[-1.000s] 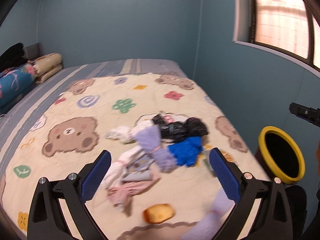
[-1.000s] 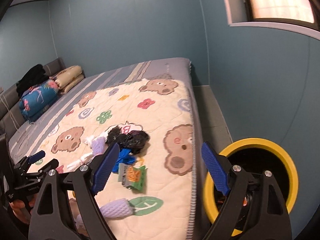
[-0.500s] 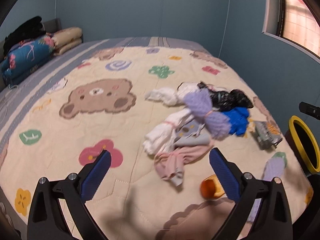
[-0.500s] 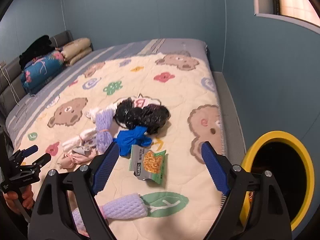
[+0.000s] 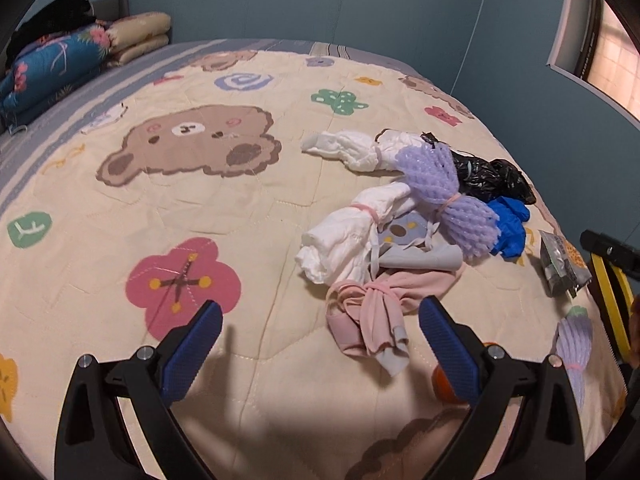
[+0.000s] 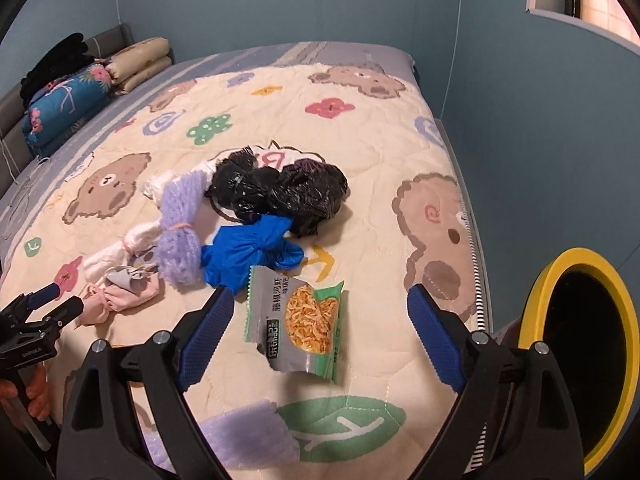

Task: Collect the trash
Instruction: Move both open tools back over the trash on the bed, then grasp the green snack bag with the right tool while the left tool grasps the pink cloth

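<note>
While litter covers the cartoon-bear quilted bed (image 6: 400, 148), collecting has barely begun.
Right gripper (image 6: 316, 320), fingers wide and just opening, frames a grey-green crinkled snack packet (image 6: 300, 320); left gripper (image 5: 320, 340) gapes empty.

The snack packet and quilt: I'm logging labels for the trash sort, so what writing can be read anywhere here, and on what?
"藤椒河虾": vertical on the snack packet.
White logo box at the packet's lower left: too blurred to read.
"B": pink letter on the quilt, half hidden by the black plastic bag.
Small print on the left gripper body: too small to read.
</note>
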Available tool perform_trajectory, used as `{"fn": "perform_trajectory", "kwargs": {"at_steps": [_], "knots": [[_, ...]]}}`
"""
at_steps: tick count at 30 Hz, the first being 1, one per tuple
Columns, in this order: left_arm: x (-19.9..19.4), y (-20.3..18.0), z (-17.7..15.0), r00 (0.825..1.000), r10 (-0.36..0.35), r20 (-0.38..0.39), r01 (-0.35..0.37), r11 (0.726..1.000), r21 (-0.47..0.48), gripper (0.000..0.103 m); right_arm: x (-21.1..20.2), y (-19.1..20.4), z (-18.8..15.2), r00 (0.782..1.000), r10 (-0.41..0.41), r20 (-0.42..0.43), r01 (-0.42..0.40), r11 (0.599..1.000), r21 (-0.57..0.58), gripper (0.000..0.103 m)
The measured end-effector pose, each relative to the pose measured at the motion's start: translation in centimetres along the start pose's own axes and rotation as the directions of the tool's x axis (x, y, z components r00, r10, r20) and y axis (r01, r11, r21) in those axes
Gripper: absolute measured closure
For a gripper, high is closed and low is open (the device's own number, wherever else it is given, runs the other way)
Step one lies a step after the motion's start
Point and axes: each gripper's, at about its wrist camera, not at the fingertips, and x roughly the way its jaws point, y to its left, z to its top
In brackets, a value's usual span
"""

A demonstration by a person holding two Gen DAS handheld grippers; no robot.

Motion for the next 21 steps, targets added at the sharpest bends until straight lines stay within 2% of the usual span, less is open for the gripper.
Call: {"fn": "perform_trajectory", "kwargs": {"at_steps": [5, 8, 11, 13, 15, 18, 20, 21], "knots": [[1.2, -0.3, 0.0, 1.0, -0.018, -0.017, 0.018, 1.0, -0.015, 0.008, 1.1, 0.1, -0.5, 1.0, -0.003, -0.017, 0.003, 1.0, -0.003, 0.018], [1.7, -0.7, -0.1, 0.999, -0.022, -0.023, 0.022, 1.0, -0.014, 0.015, 1.7, 0.0, -0.7, 0.999, 0.005, -0.035, -0.005, 1.0, 0.001, 0.018], [2.1, -0.9, -0.1, 0.998, -0.04, -0.04, 0.039, 0.999, -0.017, 0.027, 2.2, 0.0, -0.9, 0.999, 0.013, -0.053, -0.013, 1.0, 0.005, 0.018], [2.3, -1.0, -0.1, 0.998, -0.042, -0.048, 0.041, 0.999, -0.012, 0.045, 2.6, 0.0, -1.0, 0.998, 0.022, -0.065, -0.021, 1.0, 0.009, 0.019], [2.5, -1.3, -0.2, 0.996, -0.06, -0.06, 0.06, 0.998, -0.006, 0.056, 3.0, 0.0, -1.0, 0.996, 0.033, -0.081, -0.032, 0.999, 0.013, 0.02], [2.7, -1.7, -0.5, 0.994, -0.08, -0.068, 0.081, 0.997, 0.004, 0.069, 3.7, 0.5, -1.4, 0.993, 0.039, -0.107, -0.038, 0.999, 0.004, 0.026], [2.7, -2.1, -0.5, 0.996, -0.07, -0.063, 0.072, 0.997, 0.019, 0.072, 4.1, 0.8, -1.6, 0.991, 0.042, -0.124, -0.043, 0.999, -0.004, 0.033], [2.6, -2.2, -0.5, 0.996, -0.072, -0.06, 0.073, 0.997, 0.021, 0.076, 4.3, 0.9, -1.7, 0.99, 0.046, -0.131, -0.046, 0.999, -0.001, 0.041]]}}
